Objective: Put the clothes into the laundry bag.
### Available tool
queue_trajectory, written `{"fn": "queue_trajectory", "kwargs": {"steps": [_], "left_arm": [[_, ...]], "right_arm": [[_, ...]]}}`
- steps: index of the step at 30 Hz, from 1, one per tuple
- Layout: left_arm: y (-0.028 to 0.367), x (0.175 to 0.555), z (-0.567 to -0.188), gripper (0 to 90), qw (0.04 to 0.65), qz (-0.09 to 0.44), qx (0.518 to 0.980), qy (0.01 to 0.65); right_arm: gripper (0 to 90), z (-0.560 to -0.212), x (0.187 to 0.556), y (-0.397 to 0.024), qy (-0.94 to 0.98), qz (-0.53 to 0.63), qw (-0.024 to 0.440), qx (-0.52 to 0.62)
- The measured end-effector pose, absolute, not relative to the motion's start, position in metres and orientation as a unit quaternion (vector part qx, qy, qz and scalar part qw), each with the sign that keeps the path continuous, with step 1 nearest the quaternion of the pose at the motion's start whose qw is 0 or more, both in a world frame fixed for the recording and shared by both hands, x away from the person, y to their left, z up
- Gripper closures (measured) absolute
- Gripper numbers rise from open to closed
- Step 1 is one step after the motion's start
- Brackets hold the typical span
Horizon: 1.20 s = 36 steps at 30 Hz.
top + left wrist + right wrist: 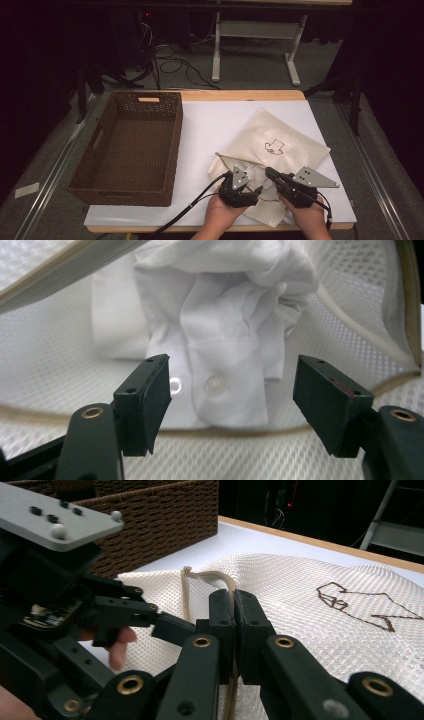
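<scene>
A cream mesh bag with a black line drawing lies on the white table top, right of centre. Its mouth faces the person, and a crumpled white shirt with clear buttons sits inside it. In the left gripper view my left gripper stands open at the mouth, jaws either side of the shirt's buttoned edge, not touching it. My right gripper is shut on the bag's beige rim and holds the mouth up. In the high view the left gripper and right gripper sit close together at the near edge.
An empty brown wicker basket with cut-out handles stands on the left part of the table. The white table top lies bare between basket and bag. Cables trail off the front edge from the grippers. The left gripper's body looms close in the right gripper view.
</scene>
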<state>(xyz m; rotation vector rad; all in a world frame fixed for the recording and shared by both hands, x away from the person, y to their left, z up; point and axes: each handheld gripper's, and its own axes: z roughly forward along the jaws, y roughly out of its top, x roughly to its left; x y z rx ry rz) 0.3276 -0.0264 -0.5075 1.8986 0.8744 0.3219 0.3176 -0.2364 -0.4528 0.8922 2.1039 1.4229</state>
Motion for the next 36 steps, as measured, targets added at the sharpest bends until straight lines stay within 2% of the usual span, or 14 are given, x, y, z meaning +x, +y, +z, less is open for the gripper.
{"fn": "queue_trajectory", "kwargs": {"steps": [4, 5, 7, 8, 11, 16, 18, 23, 26, 31, 36], "left_arm": [[-0.017, 0.325, -0.509, 36.1, 0.492, 0.135, 0.781, 0.361], [-0.014, 0.325, -0.511, 40.5, 0.491, 0.128, 0.784, 0.358], [-0.013, 0.325, -0.513, 55.0, 0.488, 0.116, 0.790, 0.353], [-0.015, 0.326, -0.514, 58.1, 0.482, 0.113, 0.794, 0.353], [-0.022, 0.328, -0.517, 63.7, 0.473, 0.098, 0.801, 0.355], [-0.041, 0.334, -0.521, 63.7, 0.445, 0.092, 0.815, 0.358], [-0.046, 0.338, -0.520, 72.0, 0.433, 0.099, 0.819, 0.363], [-0.057, 0.350, -0.519, 77.5, 0.424, 0.114, 0.818, 0.372], [-0.057, 0.351, -0.520, 76.0, 0.433, 0.118, 0.811, 0.375], [-0.044, 0.340, -0.515, 57.7, 0.464, 0.127, 0.795, 0.370], [-0.015, 0.325, -0.506, 47.2, 0.484, 0.125, 0.784, 0.368]], "right_arm": [[88.9, -0.453, 0.318, -0.236, 0.763, 0.516, 0.224, 0.319], [88.9, -0.453, 0.318, -0.236, 0.763, 0.515, 0.224, 0.319], [88.9, -0.453, 0.318, -0.236, 0.763, 0.515, 0.223, 0.322], [88.9, -0.453, 0.318, -0.236, 0.762, 0.515, 0.222, 0.323], [88.9, -0.453, 0.318, -0.236, 0.764, 0.514, 0.223, 0.320], [88.9, -0.453, 0.318, -0.236, 0.762, 0.516, 0.220, 0.323], [88.9, -0.454, 0.318, -0.236, 0.763, 0.515, 0.219, 0.324], [89.0, -0.453, 0.318, -0.237, 0.761, 0.517, 0.220, 0.325], [89.0, -0.453, 0.318, -0.237, 0.761, 0.517, 0.218, 0.326], [88.9, -0.454, 0.318, -0.238, 0.762, 0.517, 0.217, 0.323], [88.9, -0.454, 0.317, -0.237, 0.763, 0.515, 0.220, 0.322]]}}
